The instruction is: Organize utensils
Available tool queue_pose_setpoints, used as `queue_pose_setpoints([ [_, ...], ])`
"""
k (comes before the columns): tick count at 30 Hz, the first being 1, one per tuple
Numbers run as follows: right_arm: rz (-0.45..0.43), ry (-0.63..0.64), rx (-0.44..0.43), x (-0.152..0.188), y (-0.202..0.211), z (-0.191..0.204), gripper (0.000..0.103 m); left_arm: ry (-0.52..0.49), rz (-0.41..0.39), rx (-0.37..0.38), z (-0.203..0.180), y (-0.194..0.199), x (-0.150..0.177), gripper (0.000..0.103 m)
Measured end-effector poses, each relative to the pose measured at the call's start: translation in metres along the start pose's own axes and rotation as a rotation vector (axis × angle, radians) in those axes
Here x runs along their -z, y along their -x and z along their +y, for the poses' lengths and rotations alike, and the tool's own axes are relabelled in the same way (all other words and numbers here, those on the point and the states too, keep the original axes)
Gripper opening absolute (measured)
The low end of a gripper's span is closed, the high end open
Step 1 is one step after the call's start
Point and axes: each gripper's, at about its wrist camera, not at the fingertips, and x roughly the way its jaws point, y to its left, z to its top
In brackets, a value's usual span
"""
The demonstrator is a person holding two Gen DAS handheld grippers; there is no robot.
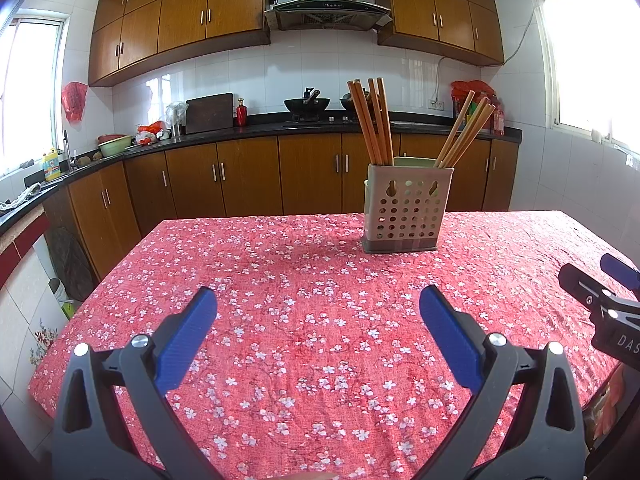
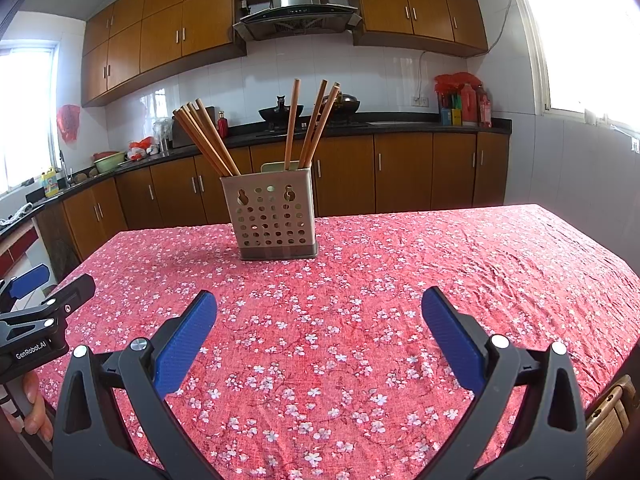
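Observation:
A beige perforated utensil holder (image 1: pixel 406 210) stands on the table with the red floral cloth (image 1: pixel 304 320). Two bunches of wooden chopsticks stand in it, one at its left (image 1: pixel 372 124) and one at its right (image 1: pixel 466 134). My left gripper (image 1: pixel 318 300) is open and empty, low over the cloth, well short of the holder. In the right wrist view the holder (image 2: pixel 272 218) is left of centre with chopsticks (image 2: pixel 206 140) leaning out. My right gripper (image 2: pixel 319 302) is open and empty. Each gripper shows at the edge of the other's view: the right gripper (image 1: pixel 608 280) and the left gripper (image 2: pixel 40 292).
Behind the table runs a black kitchen counter (image 1: pixel 240 132) with wooden cabinets, a wok (image 1: pixel 306 104), a cutting board (image 1: pixel 209 113) and bottles. A wicker chair (image 2: pixel 612 416) sits at the table's near right corner. The table edges drop off left and right.

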Motion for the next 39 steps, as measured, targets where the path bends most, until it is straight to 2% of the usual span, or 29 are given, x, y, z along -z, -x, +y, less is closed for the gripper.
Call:
queue_pose_setpoints([
  [39, 0.011, -0.021, 0.004, -0.0002, -0.0009, 0.0033, 0.101, 0.009, 0.011, -0.003, 0.0054, -0.0043, 0.0024, 0.099],
])
